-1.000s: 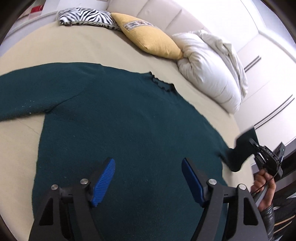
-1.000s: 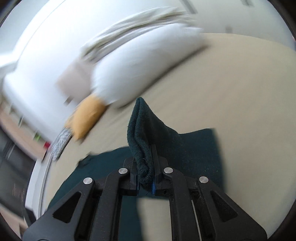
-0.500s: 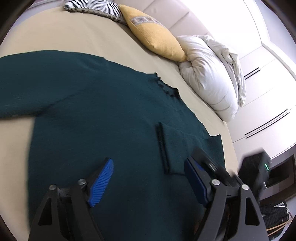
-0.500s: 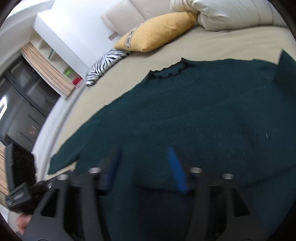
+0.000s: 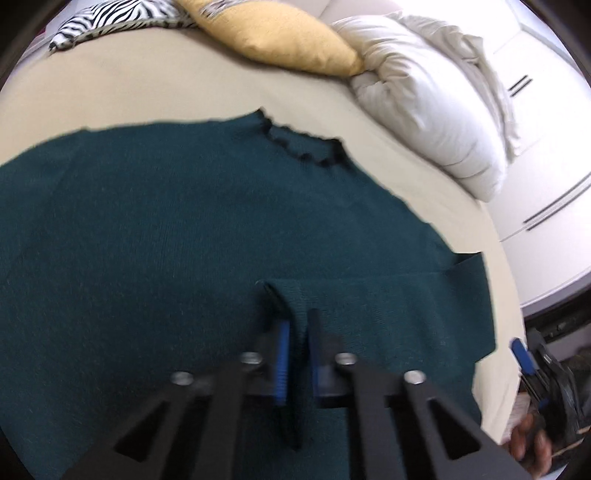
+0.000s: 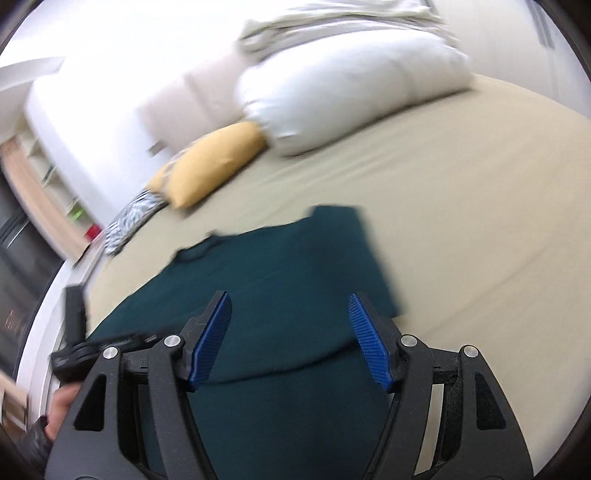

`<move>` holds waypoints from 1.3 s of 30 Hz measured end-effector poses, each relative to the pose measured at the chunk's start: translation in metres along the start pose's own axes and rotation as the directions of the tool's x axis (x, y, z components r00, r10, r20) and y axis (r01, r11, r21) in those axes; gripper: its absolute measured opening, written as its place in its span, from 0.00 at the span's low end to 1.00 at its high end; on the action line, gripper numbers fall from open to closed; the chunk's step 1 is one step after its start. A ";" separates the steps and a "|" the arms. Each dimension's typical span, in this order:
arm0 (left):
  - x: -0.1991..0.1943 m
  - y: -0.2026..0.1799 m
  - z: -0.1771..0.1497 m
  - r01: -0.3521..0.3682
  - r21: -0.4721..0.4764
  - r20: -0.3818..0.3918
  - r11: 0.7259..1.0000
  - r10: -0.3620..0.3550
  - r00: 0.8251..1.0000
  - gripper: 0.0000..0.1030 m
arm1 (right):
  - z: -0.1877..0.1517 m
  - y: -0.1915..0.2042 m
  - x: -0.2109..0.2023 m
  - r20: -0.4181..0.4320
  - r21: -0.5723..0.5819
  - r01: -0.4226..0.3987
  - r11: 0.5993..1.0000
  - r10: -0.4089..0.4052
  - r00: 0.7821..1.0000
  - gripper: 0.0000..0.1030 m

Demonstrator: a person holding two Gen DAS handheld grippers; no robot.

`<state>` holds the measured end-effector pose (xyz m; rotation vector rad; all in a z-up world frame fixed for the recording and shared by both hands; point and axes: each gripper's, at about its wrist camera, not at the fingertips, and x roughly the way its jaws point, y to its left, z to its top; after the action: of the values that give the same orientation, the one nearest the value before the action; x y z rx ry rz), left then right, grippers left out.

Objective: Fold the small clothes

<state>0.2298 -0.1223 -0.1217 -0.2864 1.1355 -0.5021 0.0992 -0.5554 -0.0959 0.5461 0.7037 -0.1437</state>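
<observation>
A dark green knit sweater (image 5: pixel 166 229) lies flat on the beige bed, frilled neck (image 5: pixel 306 147) toward the pillows. Its right sleeve (image 5: pixel 388 295) is folded across the body, cuff near the middle. My left gripper (image 5: pixel 297 332) is shut on that sleeve cuff. The sweater also shows in the right wrist view (image 6: pixel 280 280). My right gripper (image 6: pixel 290 332) is open and empty, above the sweater's lower right part. The right gripper also shows at the right edge of the left wrist view (image 5: pixel 532 365).
A yellow pillow (image 5: pixel 273 33), a white duvet bundle (image 5: pixel 436 103) and a zebra pillow (image 5: pixel 110 18) lie at the head of the bed. Bare beige sheet (image 6: pixel 461 206) lies right of the sweater. White wardrobe doors (image 5: pixel 546 140) stand beyond the bed.
My right gripper let go of the sleeve after laying it across the body and drew back open. My left gripper moved in and shut on the sleeve cuff.
</observation>
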 end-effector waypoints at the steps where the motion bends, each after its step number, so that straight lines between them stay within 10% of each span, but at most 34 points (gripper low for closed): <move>1: -0.006 -0.001 0.002 -0.001 0.010 0.016 1.000 0.001 1.000 0.09 | 0.002 -0.006 -0.003 0.004 0.018 0.008 1.000 -0.008 1.000 0.63; 9: -0.049 0.020 0.027 -0.025 0.016 0.176 1.000 0.021 0.984 0.08 | 0.028 -0.036 0.036 -0.066 0.041 0.032 0.999 -0.030 0.997 0.63; 18: -0.013 0.063 0.026 -0.078 -0.022 0.115 0.997 0.080 0.990 0.09 | 0.039 -0.036 0.123 -0.202 0.071 0.059 0.996 -0.044 0.978 0.61; 21: -0.012 0.065 0.026 -0.072 -0.019 0.115 0.997 0.073 0.991 0.09 | 0.038 -0.024 0.147 -0.233 -0.041 0.097 0.994 -0.104 0.967 0.49; 23: -0.013 0.064 0.028 -0.070 -0.013 0.119 0.997 0.071 0.990 0.09 | 0.038 -0.020 0.153 -0.239 -0.083 0.126 0.989 -0.143 0.961 0.09; 39: -0.007 0.066 0.024 -0.102 0.034 0.194 0.994 0.093 0.977 0.11 | 0.036 -0.041 0.141 -0.190 -0.012 0.079 0.997 -0.080 0.978 0.07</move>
<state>0.2652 -0.0631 -0.1366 -0.2345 0.9448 -0.4029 0.2142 -0.6013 -0.1820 0.5323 0.9130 -0.1660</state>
